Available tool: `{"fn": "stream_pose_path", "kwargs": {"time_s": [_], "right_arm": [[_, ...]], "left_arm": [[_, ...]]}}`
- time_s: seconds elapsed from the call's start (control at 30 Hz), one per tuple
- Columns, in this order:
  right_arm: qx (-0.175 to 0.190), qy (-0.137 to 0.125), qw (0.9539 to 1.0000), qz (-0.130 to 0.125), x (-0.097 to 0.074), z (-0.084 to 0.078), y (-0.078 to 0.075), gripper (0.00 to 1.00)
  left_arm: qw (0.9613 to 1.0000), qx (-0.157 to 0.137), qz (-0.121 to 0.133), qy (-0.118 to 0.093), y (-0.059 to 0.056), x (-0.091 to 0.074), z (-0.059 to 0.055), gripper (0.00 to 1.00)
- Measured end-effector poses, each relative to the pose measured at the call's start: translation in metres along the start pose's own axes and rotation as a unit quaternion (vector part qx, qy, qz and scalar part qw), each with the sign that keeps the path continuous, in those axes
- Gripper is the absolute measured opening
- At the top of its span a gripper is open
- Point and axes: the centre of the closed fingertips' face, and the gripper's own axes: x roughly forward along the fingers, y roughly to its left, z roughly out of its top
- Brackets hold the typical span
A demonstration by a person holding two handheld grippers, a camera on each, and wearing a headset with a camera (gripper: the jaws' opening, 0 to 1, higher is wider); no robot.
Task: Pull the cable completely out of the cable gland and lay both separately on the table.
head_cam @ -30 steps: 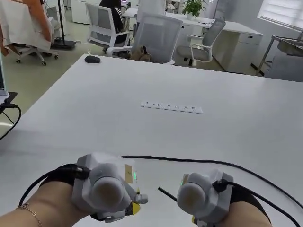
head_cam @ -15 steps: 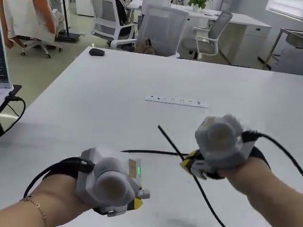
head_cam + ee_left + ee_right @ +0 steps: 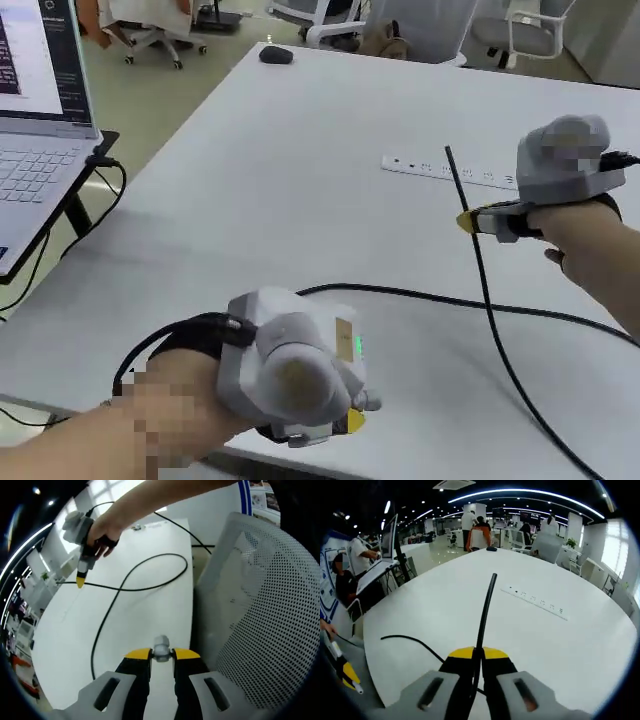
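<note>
My left gripper [image 3: 352,418] sits low at the near table edge, shut on a small grey cable gland [image 3: 161,647] that pokes out between its yellow tips. The gland [image 3: 370,402] has no cable in it. My right gripper [image 3: 466,222] is raised at the right, shut on the black cable [image 3: 488,310]. The cable's free end [image 3: 490,587] sticks out past the right gripper [image 3: 476,654] toward the power strip. In the left gripper view the cable [image 3: 125,587] loops across the white table [image 3: 150,620], well away from the gland.
A white power strip [image 3: 440,168] lies mid-table, with a dark mouse [image 3: 276,55] at the far edge. An open laptop [image 3: 40,110] stands off the left side. A white mesh chair [image 3: 260,605] is close by the near table edge.
My right gripper has swung up and to the right, carrying the cable end far from the gland. My left gripper stayed low with the gland. The head camera has turned.
</note>
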Motion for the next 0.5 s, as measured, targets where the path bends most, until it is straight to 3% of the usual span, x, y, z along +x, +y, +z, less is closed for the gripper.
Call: {"fn": "stream_pose_path", "kwargs": {"time_s": [0.13, 0.27, 0.4, 0.5], "right_arm": [[0.046, 0.027, 0.9984, -0.017, 0.022, -0.026, -0.030, 0.04], [0.043, 0.060, 0.9967, -0.033, 0.024, -0.049, -0.049, 0.08], [0.052, 0.045, 0.9973, -0.025, 0.005, -0.052, -0.056, 0.12], [0.044, 0.033, 0.9984, -0.010, -0.015, -0.053, -0.051, 0.12]], "left_arm": [[0.9994, -0.027, -0.016, -0.016, 0.000, -0.001, 0.006, 0.18], [0.9988, -0.034, -0.028, -0.024, 0.005, 0.001, 0.013, 0.18], [0.9976, -0.028, -0.050, -0.038, 0.016, 0.005, 0.022, 0.18], [0.9974, -0.018, -0.062, -0.032, 0.026, 0.016, 0.021, 0.18]]}}
